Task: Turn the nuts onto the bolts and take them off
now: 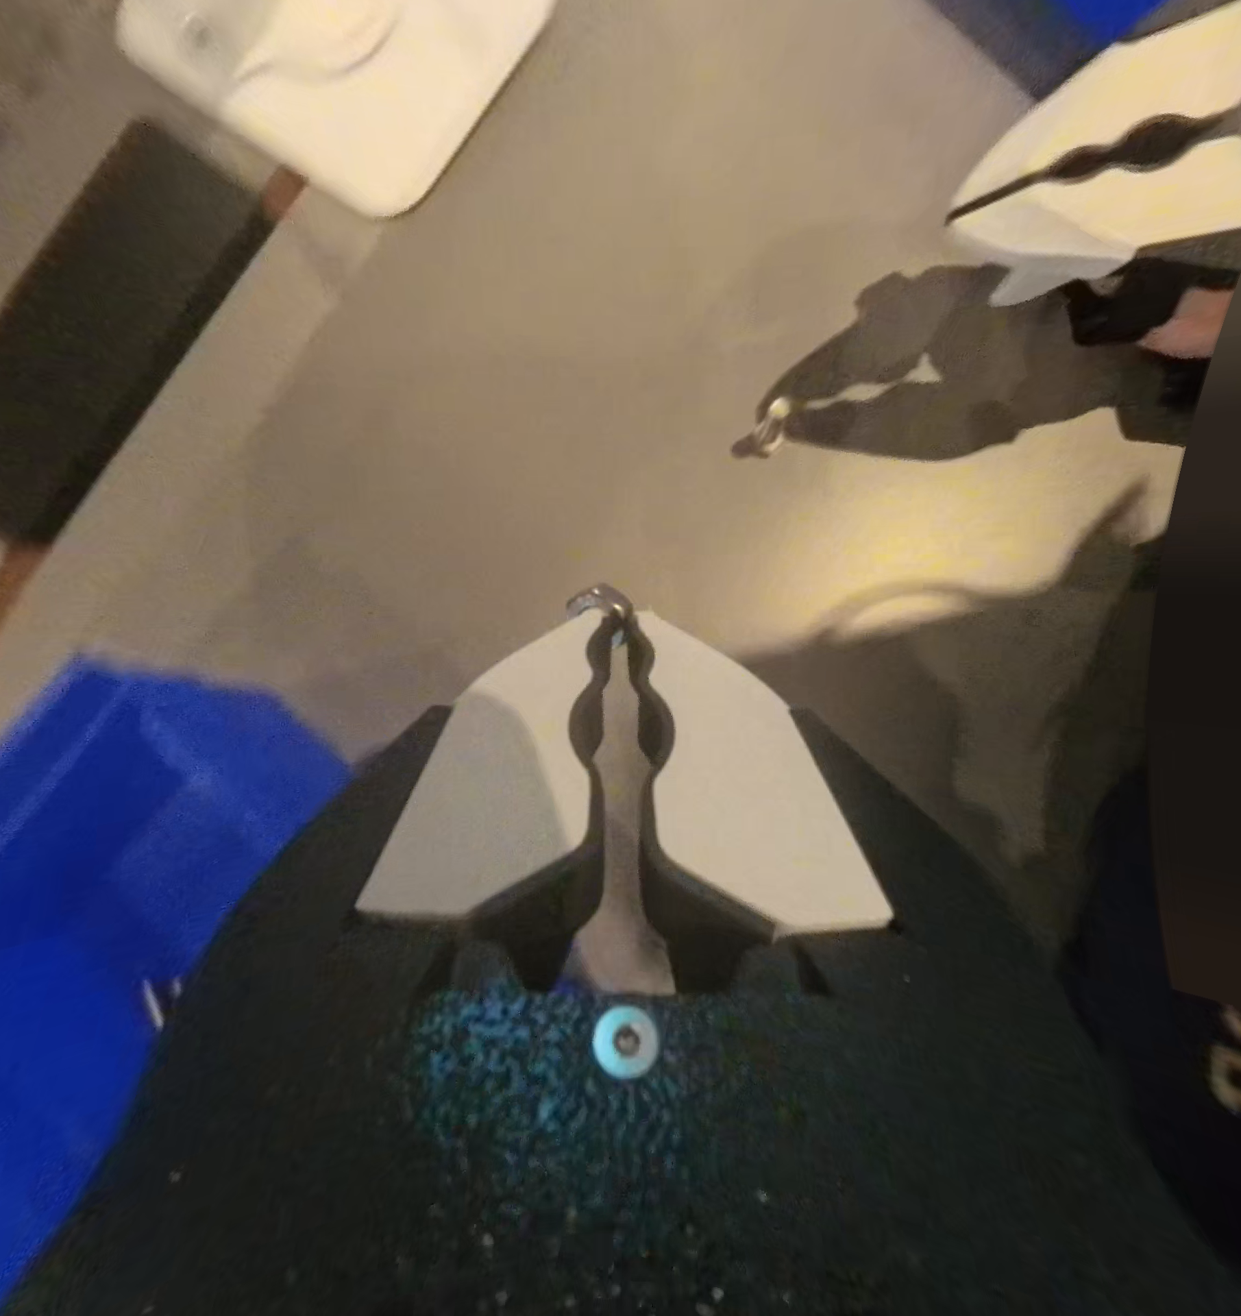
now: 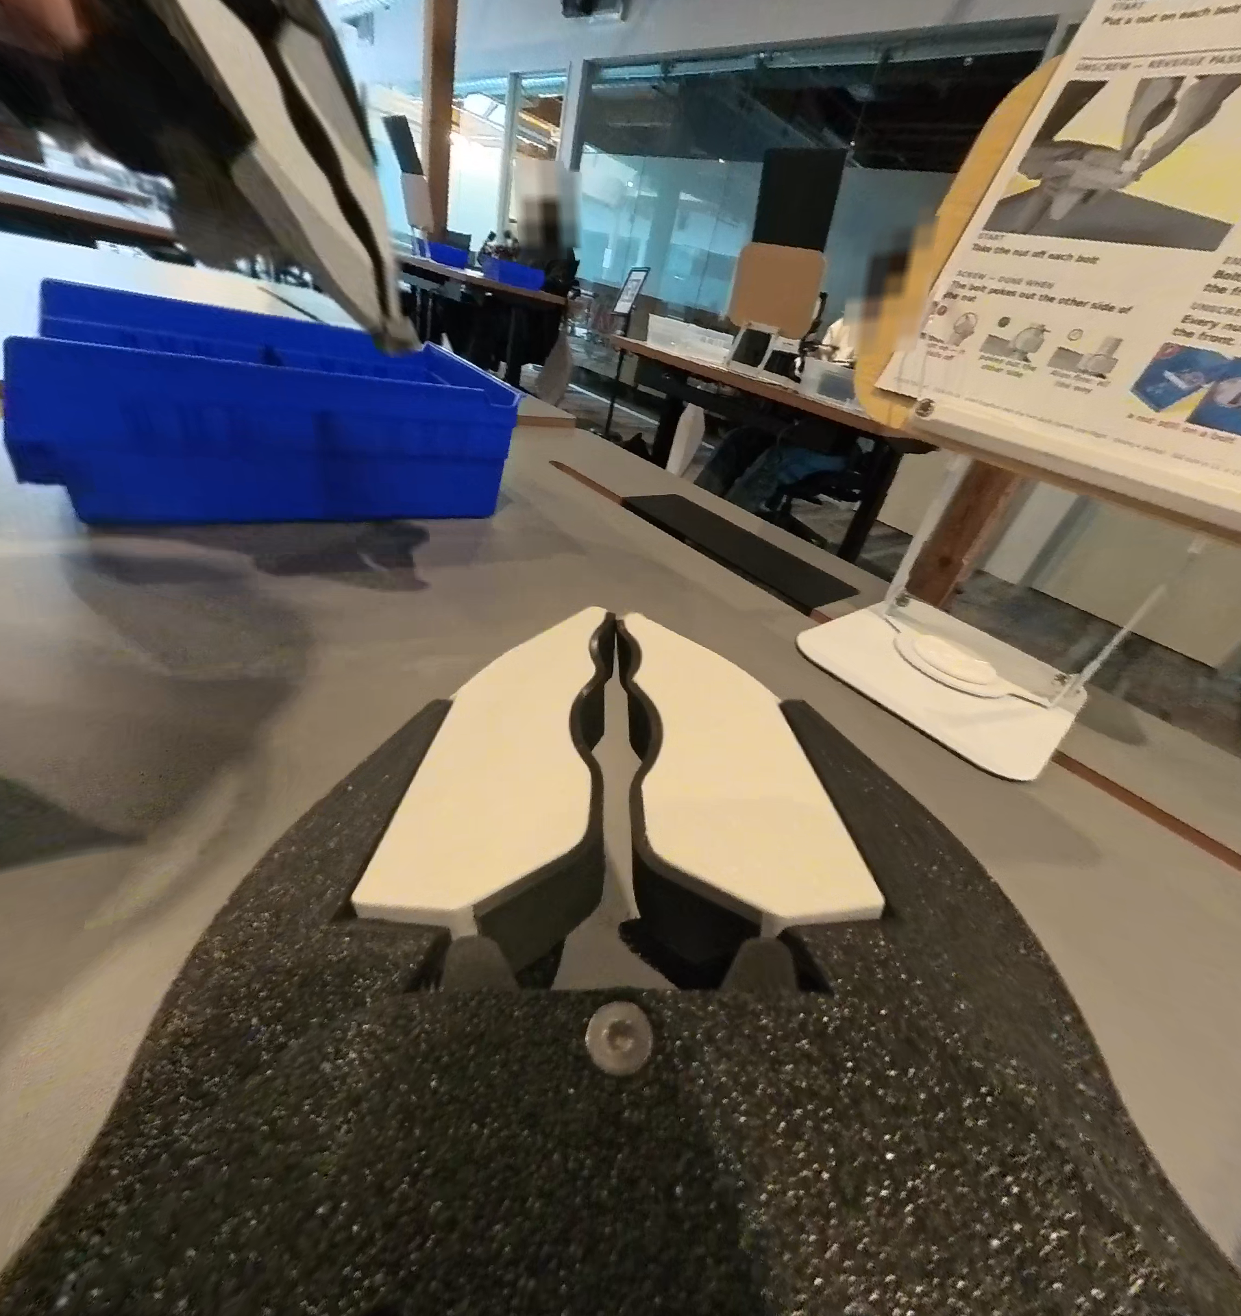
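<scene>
The left gripper [image 1: 614, 627] pinches a small nut [image 1: 598, 597] by its rim only, above the counter [image 1: 532, 399], so it may slip free, while the right gripper [image 2: 615, 627], jaws nearly touching, looks empty beyond.

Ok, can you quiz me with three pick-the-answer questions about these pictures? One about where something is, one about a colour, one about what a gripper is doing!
1. Where does the blue plastic bin stand?
A. on the floor
B. on the grey table
C. on a chair

2. What colour are the right gripper pads?
A. red
B. green
C. white

3. What is the left gripper doing?
A. pinching a small metal part
B. standing wide open
C. holding a paper sheet

Answers: B, the bin rests on the tabletop; C, both pads look white; A, the tips close on the part.
</scene>
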### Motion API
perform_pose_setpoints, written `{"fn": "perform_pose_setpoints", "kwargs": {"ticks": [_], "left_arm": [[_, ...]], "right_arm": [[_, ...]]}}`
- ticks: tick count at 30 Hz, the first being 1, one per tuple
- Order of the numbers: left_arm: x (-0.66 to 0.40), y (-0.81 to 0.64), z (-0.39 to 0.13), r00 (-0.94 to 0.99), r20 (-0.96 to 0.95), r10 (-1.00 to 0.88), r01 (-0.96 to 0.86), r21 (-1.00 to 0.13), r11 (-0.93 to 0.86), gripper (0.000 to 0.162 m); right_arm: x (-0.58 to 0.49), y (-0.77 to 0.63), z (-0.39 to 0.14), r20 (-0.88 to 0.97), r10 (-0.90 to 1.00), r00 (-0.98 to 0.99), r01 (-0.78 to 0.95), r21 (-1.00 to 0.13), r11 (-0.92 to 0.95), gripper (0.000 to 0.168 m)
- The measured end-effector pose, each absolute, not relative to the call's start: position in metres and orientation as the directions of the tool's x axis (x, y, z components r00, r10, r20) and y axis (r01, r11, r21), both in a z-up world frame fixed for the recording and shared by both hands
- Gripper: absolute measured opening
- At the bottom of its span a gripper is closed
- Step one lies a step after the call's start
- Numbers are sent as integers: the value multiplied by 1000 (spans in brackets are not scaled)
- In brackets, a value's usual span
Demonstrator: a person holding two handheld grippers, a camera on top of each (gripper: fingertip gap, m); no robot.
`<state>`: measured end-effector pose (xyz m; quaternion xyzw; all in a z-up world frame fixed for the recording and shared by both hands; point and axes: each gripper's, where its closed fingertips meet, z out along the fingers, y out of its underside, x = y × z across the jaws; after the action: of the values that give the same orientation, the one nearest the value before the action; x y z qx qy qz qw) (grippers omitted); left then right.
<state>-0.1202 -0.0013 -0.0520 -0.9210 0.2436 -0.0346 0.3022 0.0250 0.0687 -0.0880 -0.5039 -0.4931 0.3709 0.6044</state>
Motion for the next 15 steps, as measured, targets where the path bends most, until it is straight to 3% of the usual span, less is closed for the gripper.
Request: {"fn": "perform_pose_setpoints", "kwargs": {"ticks": [7, 15], "left_arm": [[-40, 88, -134, 657, -167, -735, -713, -456, -533, 4], [-27, 124, -179, 451, -140, -881, -872, -277, -402, 4]], "right_arm": [[34, 83, -83, 218, 923, 316, 58, -976, 211, 0], [31, 93, -98, 189, 927, 322, 136, -979, 153, 0]]}}
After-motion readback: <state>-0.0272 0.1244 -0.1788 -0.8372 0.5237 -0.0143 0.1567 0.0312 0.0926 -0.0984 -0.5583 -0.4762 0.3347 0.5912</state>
